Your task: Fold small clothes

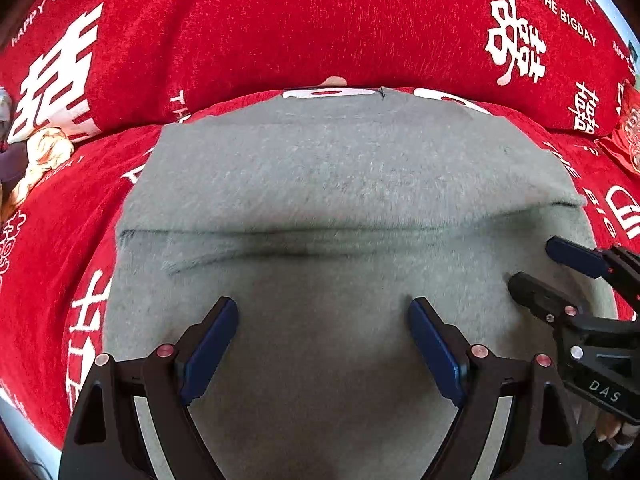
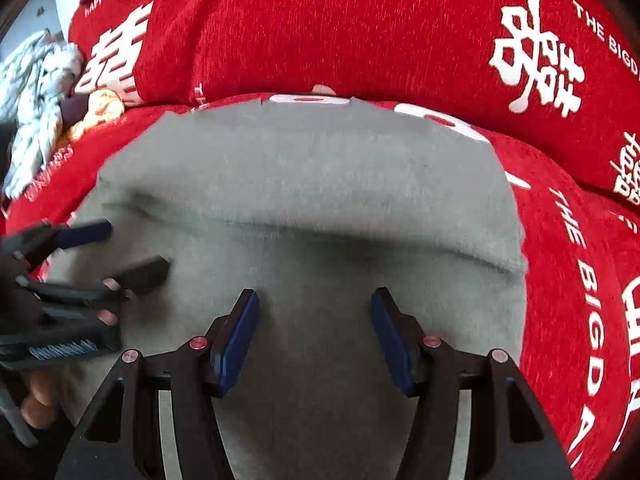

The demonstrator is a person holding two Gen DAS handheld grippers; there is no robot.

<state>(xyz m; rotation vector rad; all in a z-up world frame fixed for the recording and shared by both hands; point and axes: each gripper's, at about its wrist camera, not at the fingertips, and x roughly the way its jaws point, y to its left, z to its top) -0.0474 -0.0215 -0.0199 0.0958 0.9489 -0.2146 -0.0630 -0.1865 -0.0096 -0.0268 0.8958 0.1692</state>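
Note:
A grey garment [image 1: 340, 184] lies flat on the red cover, with a fold edge [image 1: 304, 236] running across its middle. It also shows in the right wrist view [image 2: 304, 176]. My left gripper [image 1: 323, 308] is open and empty just above the near part of the cloth. My right gripper [image 2: 315, 300] is open and empty over the same near part, to the right of the left one. The right gripper also shows in the left wrist view [image 1: 532, 260], and the left gripper in the right wrist view [image 2: 136, 246].
The red cover [image 1: 280, 20] with white lettering spreads over the seat and the backrest behind. A bundle of pale and orange clothes [image 2: 44, 92] lies at the far left. A red packet [image 1: 628, 136] sits at the far right.

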